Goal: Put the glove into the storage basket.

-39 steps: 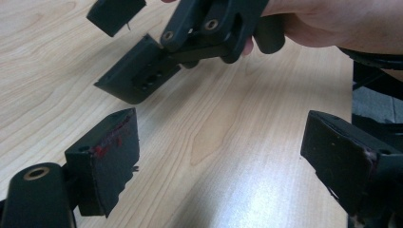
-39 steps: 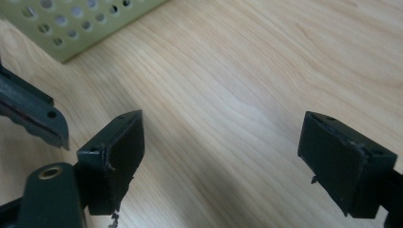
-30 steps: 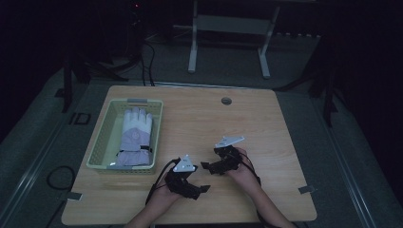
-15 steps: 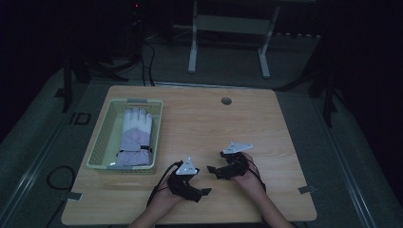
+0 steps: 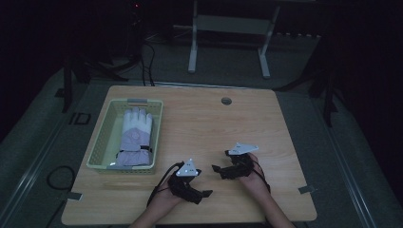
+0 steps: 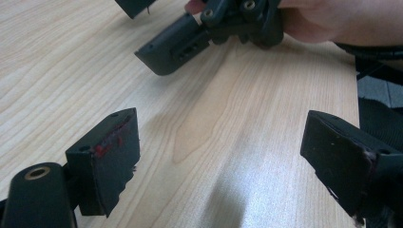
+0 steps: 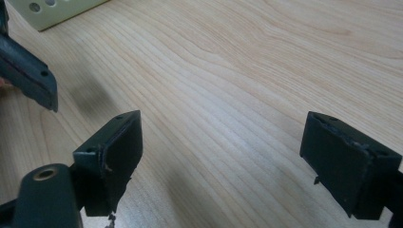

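One pale green perforated plastic basket (image 5: 101, 145) at nine o'clock on the wooden table (image 5: 199, 123), holding one white and lilac padded glove (image 5: 134, 136), cuff nearest me. I judge it light, soft, floppy; I'd pinch the cuff. My left gripper (image 5: 205, 194) at six, jaws spread, empty. My right gripper (image 5: 216, 168) at five, likewise spread. Two grippers.

Bench (image 5: 199, 137): you work on pale wood-grain laminate, smooth, with a soft sheen where light falls.
Left tool (image 6: 223, 161): your jaws look like matt black plastic; one pad is scuffed with red smears.
Right tool (image 7: 223, 161): matt black plastic too, edges chipped and rough.
Basket (image 5: 102, 142): pale green perforated plastic, matt.
Glove (image 5: 134, 135): soft cloth, white and lilac, padded and dull.
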